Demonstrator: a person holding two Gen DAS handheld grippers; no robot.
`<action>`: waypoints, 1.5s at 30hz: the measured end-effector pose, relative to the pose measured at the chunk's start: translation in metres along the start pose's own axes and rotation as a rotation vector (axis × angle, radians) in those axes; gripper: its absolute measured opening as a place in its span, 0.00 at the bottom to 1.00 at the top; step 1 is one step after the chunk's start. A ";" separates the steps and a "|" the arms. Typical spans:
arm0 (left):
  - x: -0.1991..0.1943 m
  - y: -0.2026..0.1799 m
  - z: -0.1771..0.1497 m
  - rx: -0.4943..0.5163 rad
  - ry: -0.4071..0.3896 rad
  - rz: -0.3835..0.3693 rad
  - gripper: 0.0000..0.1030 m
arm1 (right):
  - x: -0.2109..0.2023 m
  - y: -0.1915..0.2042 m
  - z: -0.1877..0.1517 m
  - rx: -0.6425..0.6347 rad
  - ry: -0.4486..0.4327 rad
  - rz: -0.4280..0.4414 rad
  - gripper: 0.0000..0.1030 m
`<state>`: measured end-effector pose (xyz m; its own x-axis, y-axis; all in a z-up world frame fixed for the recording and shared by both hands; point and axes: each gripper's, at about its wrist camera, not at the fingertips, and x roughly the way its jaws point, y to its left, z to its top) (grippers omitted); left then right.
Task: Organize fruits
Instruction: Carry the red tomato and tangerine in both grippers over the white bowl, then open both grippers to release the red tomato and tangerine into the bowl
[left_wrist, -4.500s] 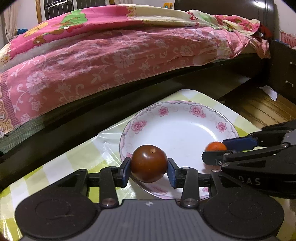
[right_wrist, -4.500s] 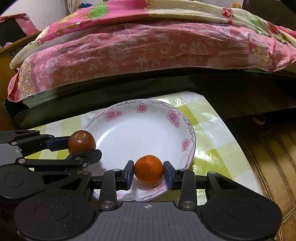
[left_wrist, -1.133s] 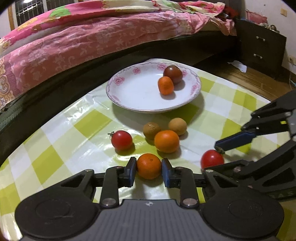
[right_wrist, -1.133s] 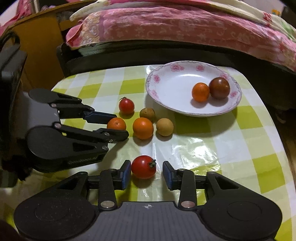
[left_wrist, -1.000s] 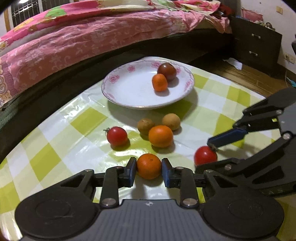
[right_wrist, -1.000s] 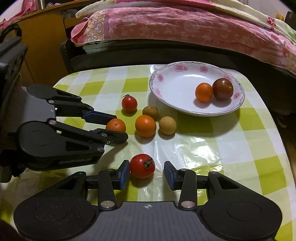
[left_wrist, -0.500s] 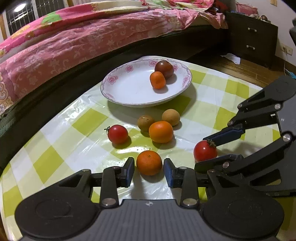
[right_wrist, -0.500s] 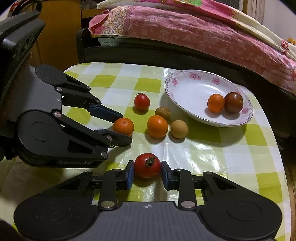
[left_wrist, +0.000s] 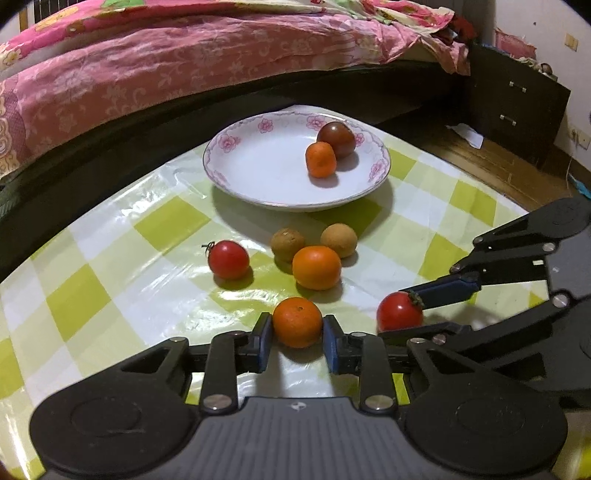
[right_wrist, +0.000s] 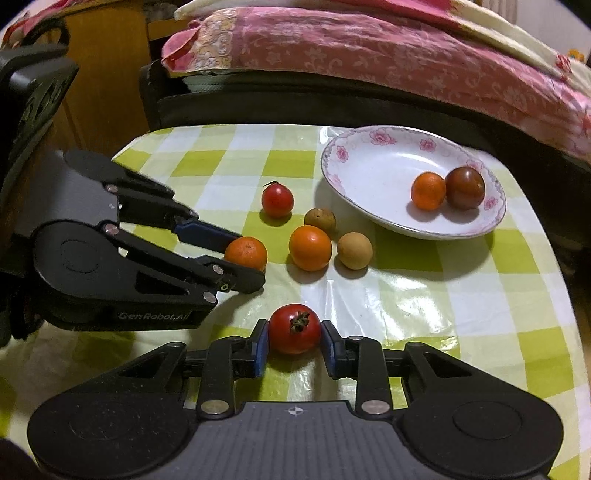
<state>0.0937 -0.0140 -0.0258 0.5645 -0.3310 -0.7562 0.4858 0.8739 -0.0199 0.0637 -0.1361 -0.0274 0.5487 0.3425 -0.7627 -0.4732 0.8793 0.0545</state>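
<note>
Hidden: underside of small orange (left_wrist: 297, 322), clenched between jaws of left gripper (left_wrist: 297, 341); pads pressing both flanks, jaws closing. Lower half of stemmed red tomato (right_wrist: 294, 328) screened likewise, jaws of right gripper (right_wrist: 294, 345) clamped on both sides. Contact of either fruit with the surface (left_wrist: 155, 295) not determinable. Near edge of surface cut off by gripper bodies in both views.

Relative to the plate (left_wrist: 258, 195): inside, near the right rim, a small tangerine (left_wrist: 320, 159) touching a dark brown tomato (left_wrist: 336, 138); remaining plate floor bare. Just in front of the plate, two brown round fruits (left_wrist: 288, 244) and a larger orange (left_wrist: 316, 267) clustered, touching or nearly so. Second red tomato (left_wrist: 228, 259) left of the cluster, apart. Both gripped fruits nearer than the cluster, well apart from the plate.

Plate close to the surface's far edge; bed (left_wrist: 184, 66) directly beyond. Open checked cloth left of the plate and between cluster and right edge.
</note>
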 end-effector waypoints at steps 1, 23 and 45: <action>-0.001 -0.002 0.001 0.006 -0.003 -0.001 0.35 | 0.000 -0.002 0.001 0.013 -0.001 -0.001 0.24; -0.005 0.000 0.048 -0.045 -0.135 0.050 0.35 | -0.017 -0.032 0.038 0.050 -0.166 -0.125 0.24; 0.036 0.011 0.073 -0.060 -0.144 0.079 0.35 | 0.009 -0.060 0.057 0.022 -0.208 -0.202 0.25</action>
<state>0.1680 -0.0425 -0.0056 0.6910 -0.3047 -0.6555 0.3981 0.9173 -0.0068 0.1367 -0.1665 -0.0008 0.7611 0.2181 -0.6109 -0.3262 0.9427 -0.0697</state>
